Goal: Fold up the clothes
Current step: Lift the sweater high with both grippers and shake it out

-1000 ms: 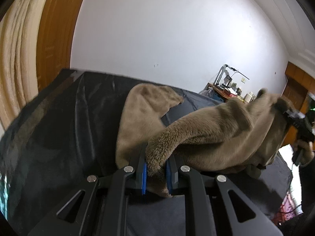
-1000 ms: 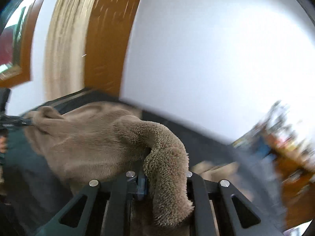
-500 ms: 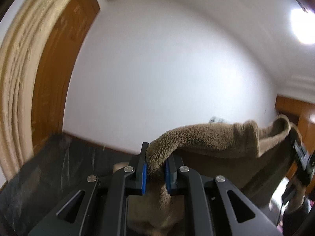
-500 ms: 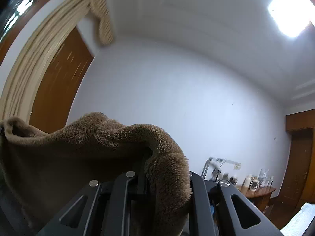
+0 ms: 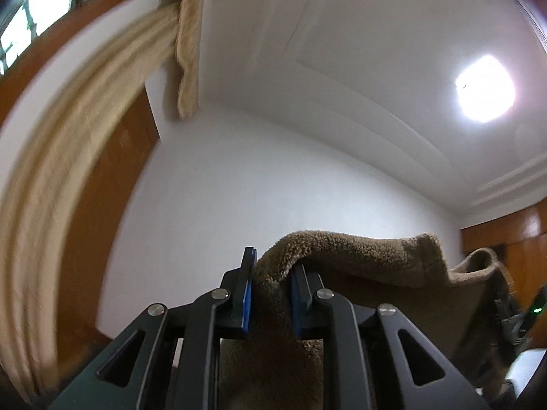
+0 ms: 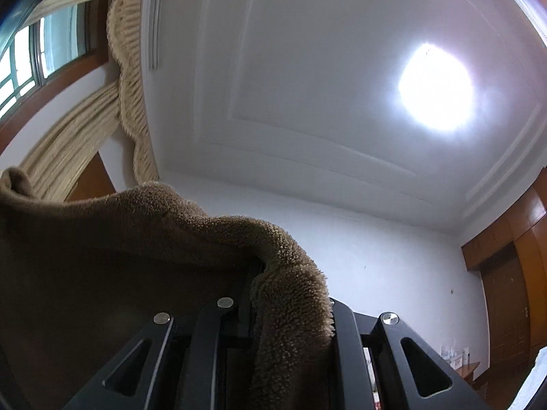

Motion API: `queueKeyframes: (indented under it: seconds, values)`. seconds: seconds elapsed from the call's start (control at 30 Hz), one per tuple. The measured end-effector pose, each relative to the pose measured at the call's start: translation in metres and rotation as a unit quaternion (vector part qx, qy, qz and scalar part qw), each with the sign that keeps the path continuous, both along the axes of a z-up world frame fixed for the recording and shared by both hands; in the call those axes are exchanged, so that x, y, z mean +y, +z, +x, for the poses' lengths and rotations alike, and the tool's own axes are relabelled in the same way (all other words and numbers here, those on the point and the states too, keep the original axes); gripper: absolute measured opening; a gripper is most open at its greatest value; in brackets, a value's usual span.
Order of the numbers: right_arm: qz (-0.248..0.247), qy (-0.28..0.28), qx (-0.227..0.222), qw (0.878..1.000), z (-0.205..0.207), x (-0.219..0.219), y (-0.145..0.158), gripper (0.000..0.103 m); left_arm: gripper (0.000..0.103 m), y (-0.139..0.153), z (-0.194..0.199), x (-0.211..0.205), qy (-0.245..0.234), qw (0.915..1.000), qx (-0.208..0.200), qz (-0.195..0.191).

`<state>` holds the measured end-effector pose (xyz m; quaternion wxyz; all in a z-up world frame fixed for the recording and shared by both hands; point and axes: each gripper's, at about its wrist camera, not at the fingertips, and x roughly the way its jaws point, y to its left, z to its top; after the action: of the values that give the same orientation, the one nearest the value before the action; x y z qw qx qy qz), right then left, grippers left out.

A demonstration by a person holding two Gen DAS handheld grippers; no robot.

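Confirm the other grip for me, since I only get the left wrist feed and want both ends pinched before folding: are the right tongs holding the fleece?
Observer: Yes. The right tongs are shut on the brown fleece. Its edge flops over the right-hand finger and hides that tip.
Operator: Anything off to their right that I should know about?
Observer: Low in the right wrist view stands a small wooden table with what look like clear glasses on it.
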<state>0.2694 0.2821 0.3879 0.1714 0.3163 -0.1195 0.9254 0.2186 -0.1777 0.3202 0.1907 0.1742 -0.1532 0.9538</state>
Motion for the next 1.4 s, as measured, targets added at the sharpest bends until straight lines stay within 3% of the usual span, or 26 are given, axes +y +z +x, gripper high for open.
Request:
queueKeyframes:
  seconds: [0.1,0.13,0.33,0.47,0.6,0.7,0.8,0.97,1.03,1.17,1.3,1.4]
  values:
    - [0.019,-0.019,0.031,0.999,0.009,-0.007,0.002,0.016,0.026,0.004,0.020,0.012,0.095,0.9939,0.053,-0.021]
    - [0.024,-0.024,0.041,0.999,0.014,-0.011,0.002,0.016,0.027,0.004,0.021,0.015,0.103,0.9925,0.061,-0.025]
    - [0.021,-0.040,0.070,0.997,0.031,-0.017,0.013,0.016,0.028,0.014,0.020,0.009,0.046,0.9975,0.043,-0.031]
    - [0.033,-0.048,0.093,0.994,0.047,-0.023,0.024,0.016,0.028,0.017,0.033,-0.003,0.072,0.9946,0.073,-0.014]
    - [0.084,-0.065,0.119,0.987,0.073,-0.048,0.029,0.016,0.028,0.029,0.047,-0.032,0.073,0.9946,0.071,0.019]
    - [0.104,-0.052,0.113,0.987,0.090,-0.058,0.035,0.016,0.028,0.037,0.055,-0.042,0.096,0.9926,0.068,0.029]
    - [0.126,-0.052,0.110,0.985,0.107,-0.070,0.032,0.016,0.028,0.039,0.075,-0.043,0.131,0.9865,0.091,0.035]
    - [0.127,-0.083,0.136,0.979,0.145,-0.080,0.022,0.016,0.043,0.047,0.094,-0.048,0.127,0.9844,0.117,0.036]
    - [0.116,-0.094,0.139,0.979,0.154,-0.079,0.022,0.016,0.044,0.048,0.097,-0.044,0.125,0.9847,0.119,0.023]
    - [0.107,-0.130,0.109,0.980,0.158,-0.079,0.023,0.016,0.044,0.041,0.087,-0.026,0.132,0.9866,0.096,-0.009]
    - [0.115,-0.153,0.031,0.981,0.121,-0.076,0.012,0.016,0.044,0.023,0.042,-0.001,0.127,0.9902,0.029,-0.050]
    - [0.118,-0.163,-0.043,0.979,0.076,-0.071,-0.005,0.016,0.044,0.003,-0.007,0.020,0.128,0.9875,-0.030,-0.087]
